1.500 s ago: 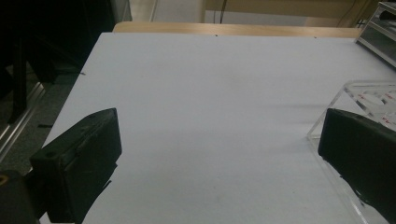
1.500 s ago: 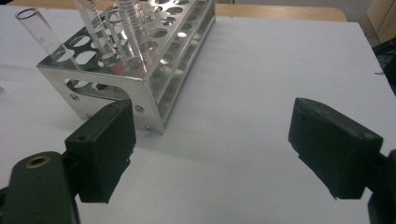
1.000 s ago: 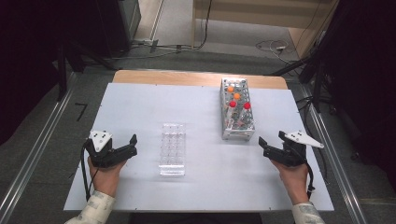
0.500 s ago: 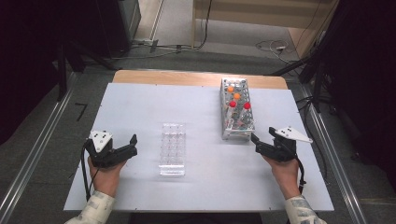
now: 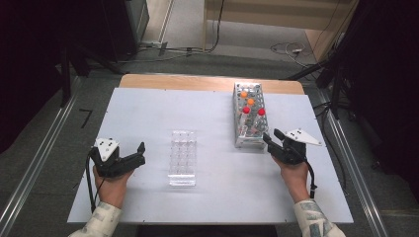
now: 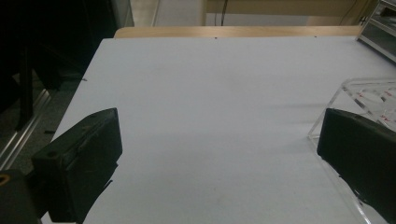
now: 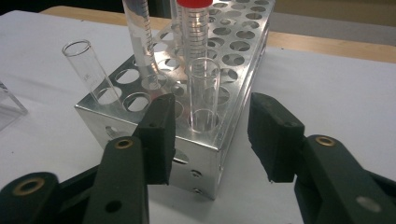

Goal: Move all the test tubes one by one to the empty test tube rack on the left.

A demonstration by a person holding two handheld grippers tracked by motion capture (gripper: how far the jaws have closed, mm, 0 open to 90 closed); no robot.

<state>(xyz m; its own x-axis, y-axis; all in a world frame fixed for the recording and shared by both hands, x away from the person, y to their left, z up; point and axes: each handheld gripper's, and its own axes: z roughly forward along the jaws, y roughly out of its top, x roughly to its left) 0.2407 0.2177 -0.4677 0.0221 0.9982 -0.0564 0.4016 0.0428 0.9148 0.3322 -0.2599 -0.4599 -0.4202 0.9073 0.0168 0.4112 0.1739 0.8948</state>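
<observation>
Right gripper [image 7: 210, 135] now hard up against the near end of the perforated metal tube rack [image 5: 250, 116] by the worktop's right edge, jaws just narrowed around an uncapped clear glass tube [image 7: 204, 93], not yet pinching. Left gripper [image 5: 129, 160] idle, spread wide beside the clear plastic rack [image 5: 182, 157]. No legible writing.

The right claw [image 5: 271, 139], its jaws just closing, sits beside the metal tube rack [image 5: 250, 114].

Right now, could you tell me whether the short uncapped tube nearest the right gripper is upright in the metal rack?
Upright: the short uncapped tube stands straight in a corner hole of the metal rack.
</observation>
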